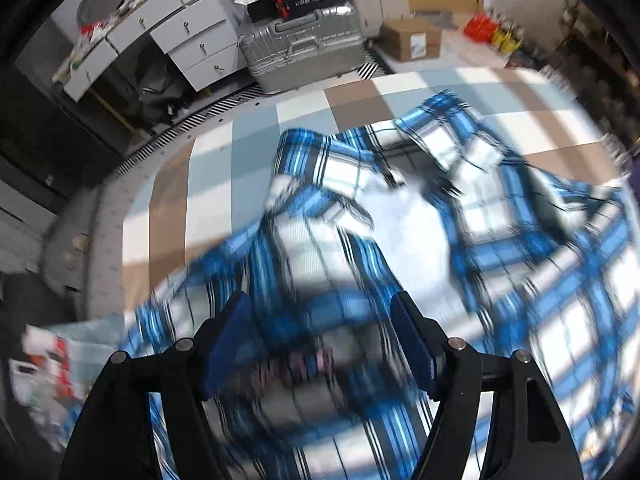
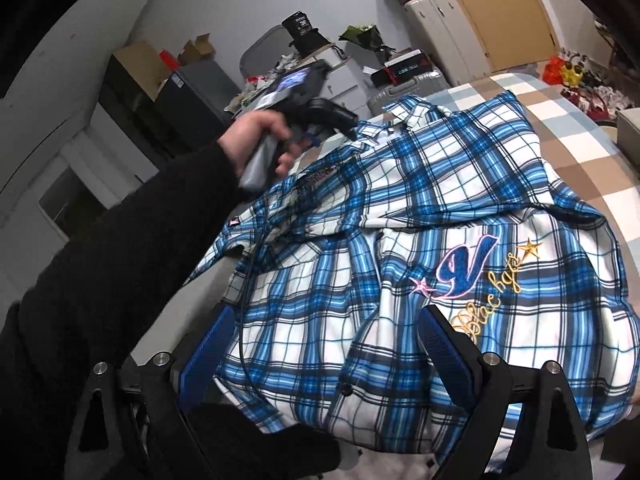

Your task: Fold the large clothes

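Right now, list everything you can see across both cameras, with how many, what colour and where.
plaid shirt: one, blue and white, spread on the bed, embroidered V logo facing up
bed cover: one, tan, pale blue and white checks, under the shirt
suitcase: one, silver, on the floor beyond the bed
drawer unit: one, white, left of the suitcase
cardboard box: one, brown, on the floor right of the suitcase
left gripper: one, black with blue pads, jaws open above the shirt
right gripper: one, black with blue pads, jaws open over the shirt's lower part
left hand: one, dark sleeve, holding the left gripper's handle
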